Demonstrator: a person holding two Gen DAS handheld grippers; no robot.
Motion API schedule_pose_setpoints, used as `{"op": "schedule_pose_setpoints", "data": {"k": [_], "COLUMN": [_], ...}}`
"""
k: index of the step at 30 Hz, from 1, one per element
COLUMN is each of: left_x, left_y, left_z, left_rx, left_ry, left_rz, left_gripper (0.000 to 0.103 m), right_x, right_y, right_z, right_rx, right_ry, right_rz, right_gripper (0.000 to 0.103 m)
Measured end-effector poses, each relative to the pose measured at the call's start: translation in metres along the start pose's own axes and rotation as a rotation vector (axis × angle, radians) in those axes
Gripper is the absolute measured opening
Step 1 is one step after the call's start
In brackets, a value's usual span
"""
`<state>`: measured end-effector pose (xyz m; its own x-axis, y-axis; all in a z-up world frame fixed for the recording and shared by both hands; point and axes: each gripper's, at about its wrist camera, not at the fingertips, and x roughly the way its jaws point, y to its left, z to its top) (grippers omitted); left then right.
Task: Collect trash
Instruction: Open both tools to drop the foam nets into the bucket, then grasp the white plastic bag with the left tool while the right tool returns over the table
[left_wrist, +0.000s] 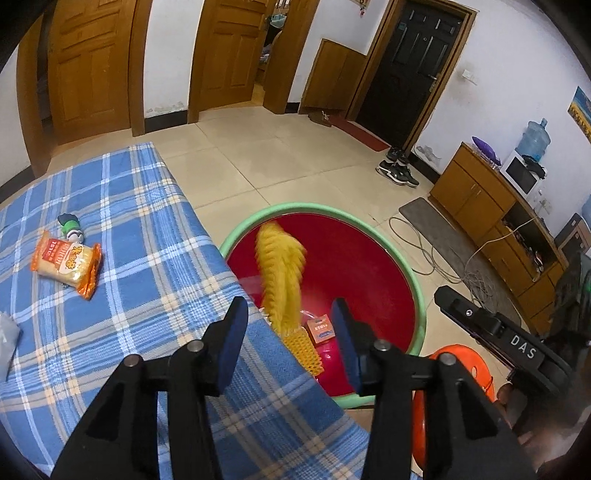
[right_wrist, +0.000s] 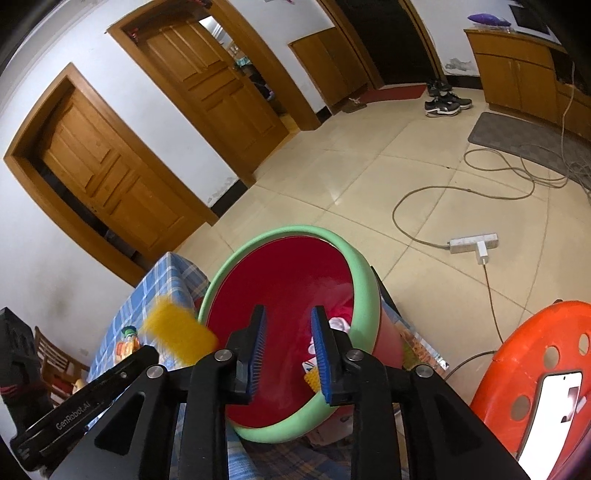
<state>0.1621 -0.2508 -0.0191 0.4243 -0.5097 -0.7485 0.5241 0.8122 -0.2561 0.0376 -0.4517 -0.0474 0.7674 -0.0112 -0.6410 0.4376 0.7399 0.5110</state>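
Yellow foam net (left_wrist: 281, 273) beyond open fingers (left_wrist: 236, 332)

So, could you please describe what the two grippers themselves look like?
Both are matte black, angular linkage frames with round silver pivot pins and triangular cut-outs. Each finger ends in a flat blue pad; the right gripper shows ribbed pad faces. The left gripper looks the same. The right one's side bears white "DAS" lettering, the left one's "GenRobot.AI". No sleeves or cables show.

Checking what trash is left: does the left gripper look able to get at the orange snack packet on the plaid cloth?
Probably yes. The left gripper is open and empty, and the snack packet lies flat on the plaid cloth with nothing covering it.
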Motion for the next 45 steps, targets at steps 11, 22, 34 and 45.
{"op": "schedule_pose_setpoints", "data": {"k": [11,22,34,45], "left_x": [-0.021,-0.054,-0.082,-0.085], "left_y": [0.026,0.085,0.161,0.215], "left_z": [-0.003,-0.013,-0.030,-0.034], "left_rx": [-0.039,-0.130,-0.219,-0.267], "left_ry": [-0.024,-0.066,-0.068,-0.054], "left_rz": [0.066,0.163,0.299,0.420], "left_gripper": [0.052,0.055,0.055,0.055], "right_x": [-0.008,-0.012,-0.017,-0.009], "right_y": [0.017,0.045,0.074,0.098], "right_z": [-0.008,-0.027,-0.044,-0.063], "right_rx": [-0.036,-0.098,-0.159,-0.200], "right_ry": [0.021,0.057,0.079,0.126], "right_rz": [0.017,0.033,0.031,0.013], "right_gripper": [0.032,0.054,0.056,0.056]}}
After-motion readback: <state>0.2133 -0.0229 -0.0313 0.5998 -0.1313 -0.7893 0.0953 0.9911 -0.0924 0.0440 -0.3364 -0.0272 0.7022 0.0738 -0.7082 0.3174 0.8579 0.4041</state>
